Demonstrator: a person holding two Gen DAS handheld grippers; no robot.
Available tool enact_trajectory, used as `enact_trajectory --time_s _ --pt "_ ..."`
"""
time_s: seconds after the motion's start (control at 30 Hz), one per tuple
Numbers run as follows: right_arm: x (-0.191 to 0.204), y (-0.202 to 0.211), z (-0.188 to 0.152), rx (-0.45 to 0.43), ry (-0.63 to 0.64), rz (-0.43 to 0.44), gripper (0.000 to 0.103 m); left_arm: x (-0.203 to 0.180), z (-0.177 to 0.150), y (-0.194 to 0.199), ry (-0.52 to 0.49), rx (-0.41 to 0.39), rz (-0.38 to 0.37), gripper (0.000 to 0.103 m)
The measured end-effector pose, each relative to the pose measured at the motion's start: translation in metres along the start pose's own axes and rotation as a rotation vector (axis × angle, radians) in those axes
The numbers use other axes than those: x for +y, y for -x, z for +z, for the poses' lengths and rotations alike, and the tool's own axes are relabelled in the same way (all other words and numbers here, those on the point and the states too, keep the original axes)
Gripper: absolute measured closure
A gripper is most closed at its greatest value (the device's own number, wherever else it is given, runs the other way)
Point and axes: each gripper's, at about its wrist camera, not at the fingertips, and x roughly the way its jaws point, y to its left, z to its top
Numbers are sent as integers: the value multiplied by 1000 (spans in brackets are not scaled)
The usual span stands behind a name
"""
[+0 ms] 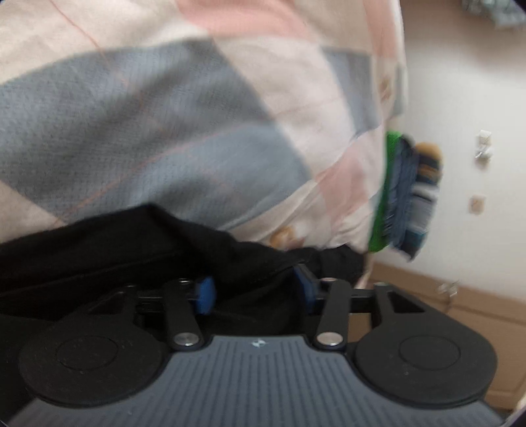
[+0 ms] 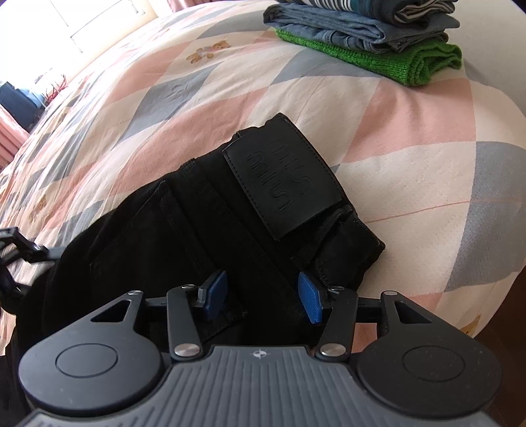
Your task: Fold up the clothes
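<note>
Black trousers (image 2: 203,223) lie folded on the bed, and a black leather waistband patch (image 2: 282,174) faces up. My right gripper (image 2: 263,297) hovers open just above their near edge, its blue pads (image 2: 310,300) apart with the cloth beneath them. In the left wrist view, which is blurred, my left gripper (image 1: 254,289) also stands open. The black trousers (image 1: 131,249) bunch over and between its blue fingertips (image 1: 205,294). Part of the left gripper's black frame (image 2: 16,249) shows at the left edge of the right wrist view, beside the trousers.
A bedspread (image 2: 411,108) with a pink, grey and cream diamond pattern covers the bed. A stack of folded clothes (image 2: 361,29), green at the bottom, then denim, then striped, sits at the far right corner, and the same stack (image 1: 404,190) shows in the left wrist view. A white wall (image 1: 476,98) stands beyond the bed edge.
</note>
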Motion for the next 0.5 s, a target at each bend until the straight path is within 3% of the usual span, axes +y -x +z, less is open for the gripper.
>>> enact_trajectory --time_s 0.03,0.1,0.13,0.17,0.23,0.27,0.33,0.37,0.47,0.5 --pt "-1 1 0 -1 1 5 53 -7 2 10 -26 -25 -40 76" --pt "-2 1 -2 -6 2 12 53 -12 4 19 -63 -45 -52 77" --pt "-1 1 -2 -4 7 10 53 -6 6 21 -42 -70 -52 85" --pt "0 1 -1 1 16 8 53 9 11 26 31 -108 -88 92" --pt "3 2 4 25 39 5 52 44 22 37 207 -217 -161 94" --pt "3 3 8 38 47 9 52 57 27 42 268 -265 -152 95" --pt "0 10 20 52 37 46 52 50 29 44 225 -219 -131 94" --pt "-4 14 27 51 24 71 52 46 30 45 199 -193 -120 92" --pt "-20 28 55 -12 -42 151 52 13 22 48 67 -126 -76 61" --pt "-27 30 66 -22 -78 174 52 8 22 46 48 -116 -53 59"
